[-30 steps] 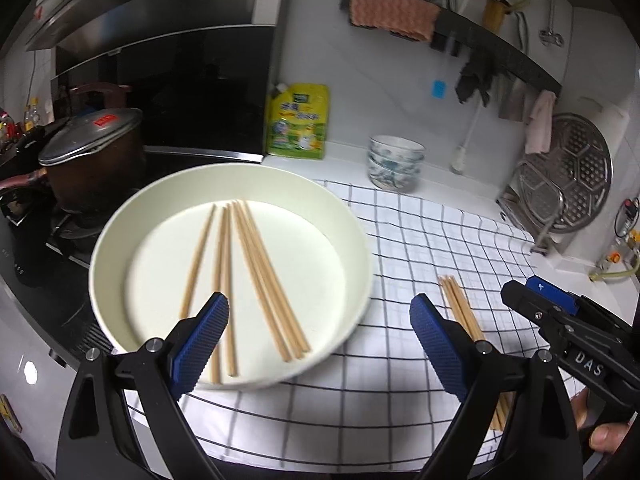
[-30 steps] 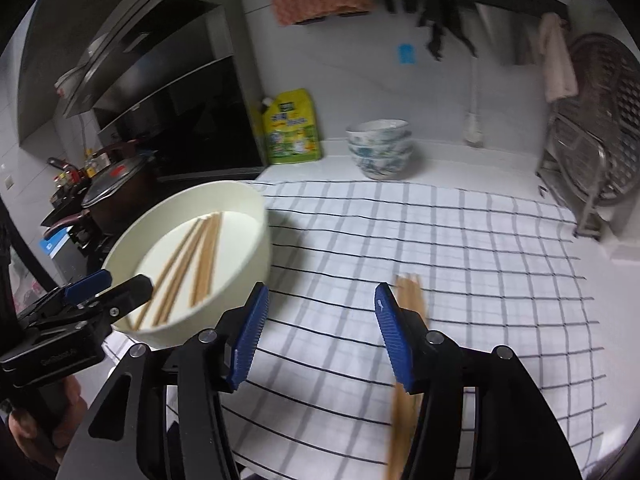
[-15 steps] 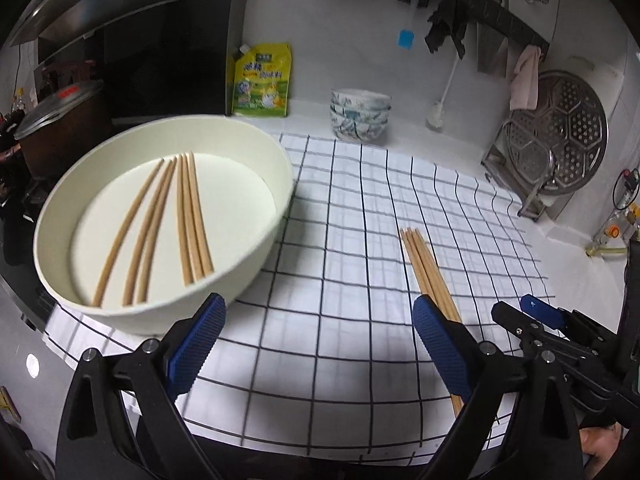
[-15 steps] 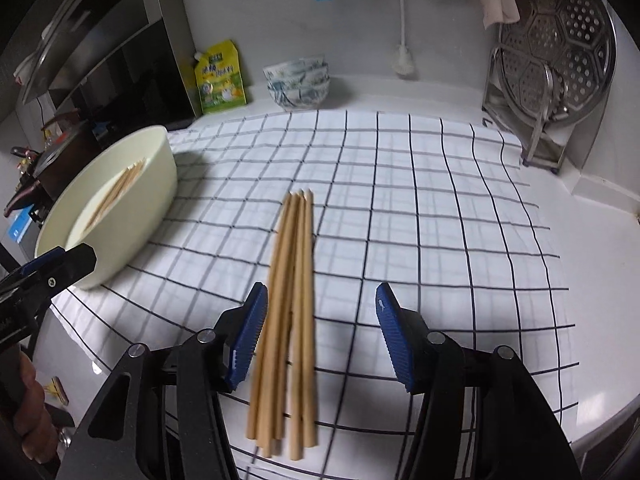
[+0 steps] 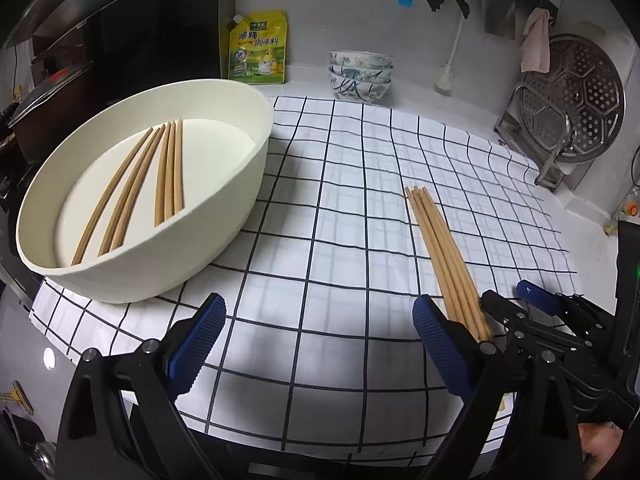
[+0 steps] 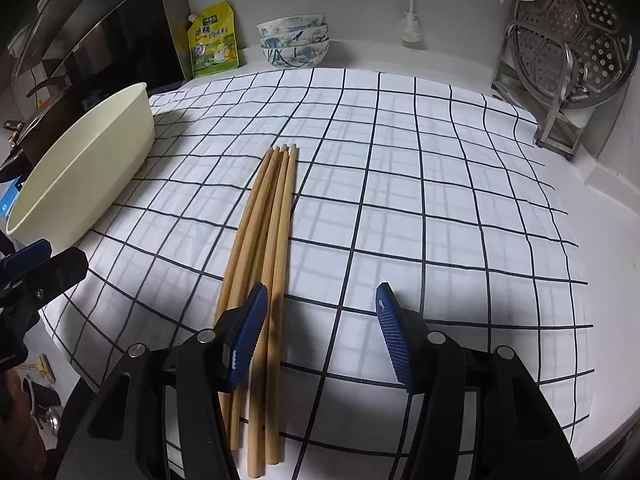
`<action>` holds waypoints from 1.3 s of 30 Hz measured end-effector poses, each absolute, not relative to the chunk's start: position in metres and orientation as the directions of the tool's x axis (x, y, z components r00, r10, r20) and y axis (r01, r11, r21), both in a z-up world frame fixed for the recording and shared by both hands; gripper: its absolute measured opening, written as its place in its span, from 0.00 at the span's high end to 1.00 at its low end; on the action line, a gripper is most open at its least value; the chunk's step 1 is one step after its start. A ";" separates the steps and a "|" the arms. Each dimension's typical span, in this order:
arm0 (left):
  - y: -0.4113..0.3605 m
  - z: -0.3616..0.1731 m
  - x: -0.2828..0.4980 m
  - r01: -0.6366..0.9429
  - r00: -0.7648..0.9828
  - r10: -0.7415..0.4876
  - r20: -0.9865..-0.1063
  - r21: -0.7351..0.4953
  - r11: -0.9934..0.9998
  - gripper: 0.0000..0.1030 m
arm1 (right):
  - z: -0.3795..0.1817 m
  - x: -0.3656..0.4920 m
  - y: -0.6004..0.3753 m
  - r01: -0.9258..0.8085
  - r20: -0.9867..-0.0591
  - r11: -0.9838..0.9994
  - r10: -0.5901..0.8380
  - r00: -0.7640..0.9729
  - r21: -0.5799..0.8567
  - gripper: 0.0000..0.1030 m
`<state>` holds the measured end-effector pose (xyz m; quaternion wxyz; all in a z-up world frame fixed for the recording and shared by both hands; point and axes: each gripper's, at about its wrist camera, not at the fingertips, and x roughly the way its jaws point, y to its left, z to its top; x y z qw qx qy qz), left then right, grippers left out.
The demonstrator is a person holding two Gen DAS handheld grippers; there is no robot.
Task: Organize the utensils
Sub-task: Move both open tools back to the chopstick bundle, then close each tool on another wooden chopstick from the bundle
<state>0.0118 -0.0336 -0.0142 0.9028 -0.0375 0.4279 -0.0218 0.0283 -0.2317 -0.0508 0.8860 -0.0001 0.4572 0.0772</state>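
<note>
Wooden chopsticks (image 6: pixel 264 248) lie in a tidy bundle on the checked cloth (image 6: pixel 420 200) that covers the bench, well apart from the cream basin (image 5: pixel 224 216) on the left side. A second group of chopsticks (image 5: pixel 160 176) rests inside that basin, on its flat bottom.

Compared with a second ago, both cameras have come lower and closer to the cloth. Before, the left tool (image 5: pixel 316 344) looked straight down into the basin; now the basin stands off to its left and the loose bundle lies at its right, with the near ends hidden behind its right finger. The right tool (image 6: pixel 320 336) has also come down. A second ago the bundle was only a blur near its right finger; now the sticks run under its left finger, and the gap between the fingers is mostly over bare cloth.

Both tools stand with the fingers wide apart and nothing between the pads. The right tool is about half open, and neither grips a chopstick.

I judge that the person is now going for the bundle on the cloth, probably to join it with the sticks in the basin. The right tool is not yet centred on the bundle, so it likely needs a small shift to its left before closing. Thin round sticks may roll or spread when they are pinched.
</note>
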 end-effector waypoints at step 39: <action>-0.102 -0.054 0.033 0.095 0.561 -0.104 -0.821 -0.061 0.994 0.10 | -0.053 0.026 -0.285 -0.049 -0.797 0.992 0.125 0.591 0.119 0.47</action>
